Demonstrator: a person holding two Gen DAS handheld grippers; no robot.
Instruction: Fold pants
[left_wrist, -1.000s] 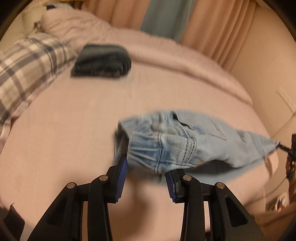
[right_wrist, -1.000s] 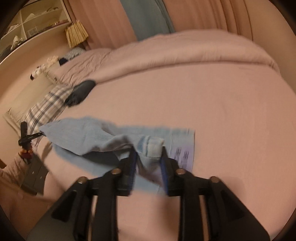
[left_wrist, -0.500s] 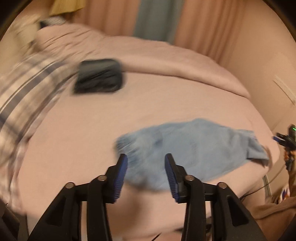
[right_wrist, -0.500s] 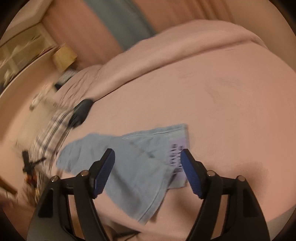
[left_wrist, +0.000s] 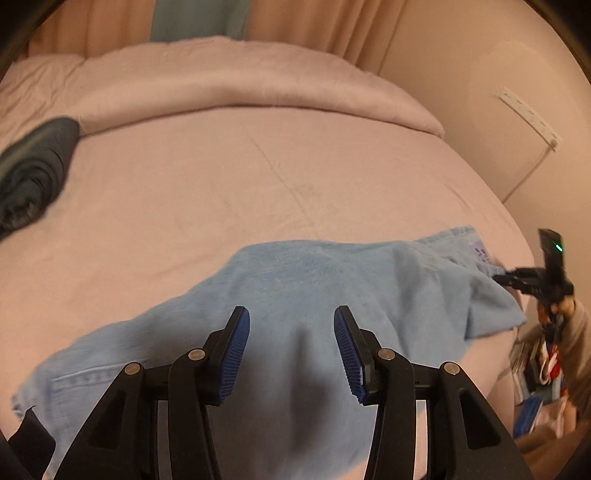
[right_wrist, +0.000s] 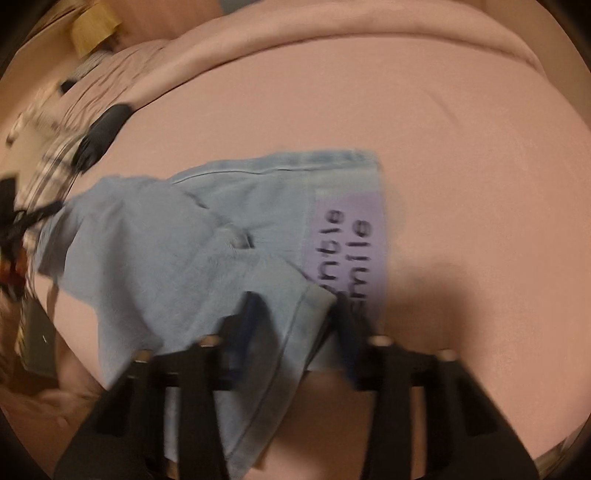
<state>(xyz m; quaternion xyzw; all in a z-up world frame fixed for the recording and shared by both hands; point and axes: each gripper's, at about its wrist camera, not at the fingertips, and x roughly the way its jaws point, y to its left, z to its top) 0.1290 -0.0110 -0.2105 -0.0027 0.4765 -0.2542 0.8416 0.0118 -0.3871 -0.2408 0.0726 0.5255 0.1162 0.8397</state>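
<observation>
Light blue denim pants lie spread and rumpled on the pink bed near its front edge. In the right wrist view the pants show a lilac label with dark letters. My left gripper is open just above the cloth, holding nothing. My right gripper is open over a folded-over leg end, blurred by motion; the cloth lies between and under its fingers, not pinched.
A folded dark garment lies at the bed's left; it also shows in the right wrist view. A rolled pink duvet runs along the back. A wall stands at the right, and clutter lies by the bed's edge.
Both grippers have let go of the pants, which dropped flat onto the bed. Both have opened and moved in low over the cloth.
</observation>
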